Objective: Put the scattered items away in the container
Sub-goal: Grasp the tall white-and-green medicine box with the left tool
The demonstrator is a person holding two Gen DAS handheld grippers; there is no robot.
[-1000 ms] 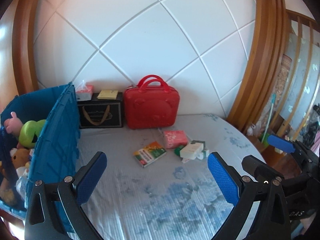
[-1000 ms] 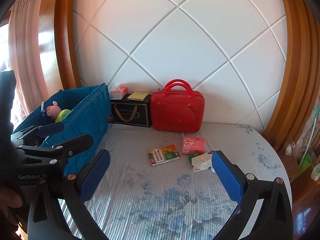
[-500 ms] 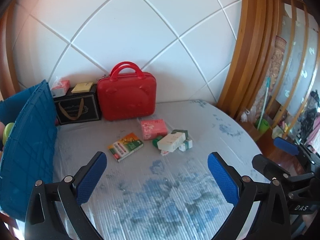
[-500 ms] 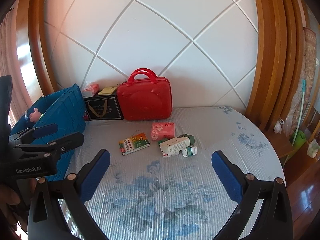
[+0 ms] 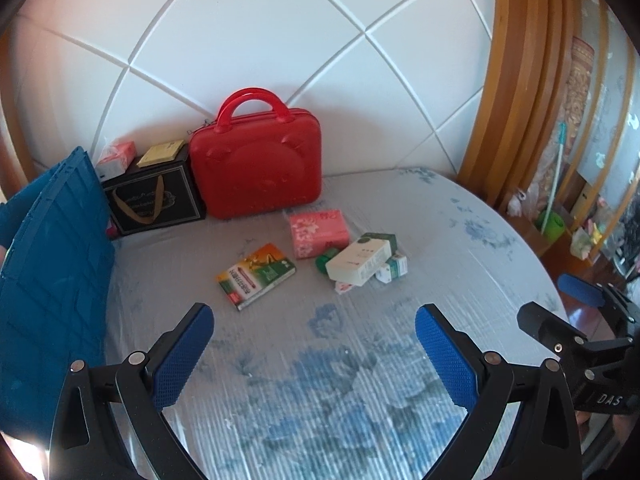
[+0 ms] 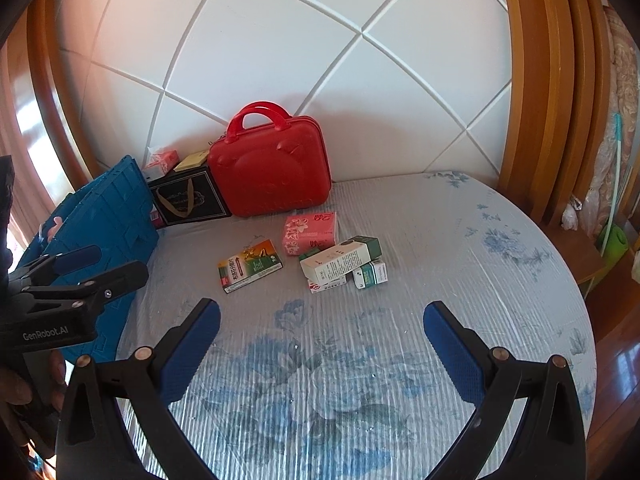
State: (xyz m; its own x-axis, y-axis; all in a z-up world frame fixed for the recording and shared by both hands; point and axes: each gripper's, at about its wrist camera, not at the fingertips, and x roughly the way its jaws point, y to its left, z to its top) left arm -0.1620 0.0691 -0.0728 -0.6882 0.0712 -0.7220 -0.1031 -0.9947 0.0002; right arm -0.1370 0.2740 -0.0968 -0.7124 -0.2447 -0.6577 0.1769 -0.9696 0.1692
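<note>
Left tool (image 5: 314,336): black frame, blue dimpled pads, jaws spread wide, nothing between them. Right tool (image 6: 320,332): same build, also wide open and empty. Each shows at the other view's edge; "GenRobot.AI" reads on the left one's body at lower left of the right view, "DAS" on the right one's at lower right of the left view.

Round surface (image 6: 460,280) carries a ribbed, pale grey cover with blue floral print; its curved edge drops off on the right of both frames. The lower half of each frame is open cover.

Scattered items sit mid-frame, apart from both tools:
- flat green-and-orange printed cardboard box (image 5: 256,276), lying flat, text too small to read
- pink floral soft tissue pack (image 5: 319,233), just behind the cluster
- long white-and-green carton (image 6: 340,261), lying tilted across smaller boxes
- small white-and-teal box (image 6: 371,273), touching the carton's right end

Blue ribbed plastic crate (image 5: 52,264) is at the left edge, its wall upright, well left of the items.

At the back, against the white padded diamond-seamed wall (image 5: 280,40): glossy red hard-shell case with loop handle (image 5: 256,168), and a black gift box with tan ribbon handle (image 5: 154,200) touching its left side.
</note>
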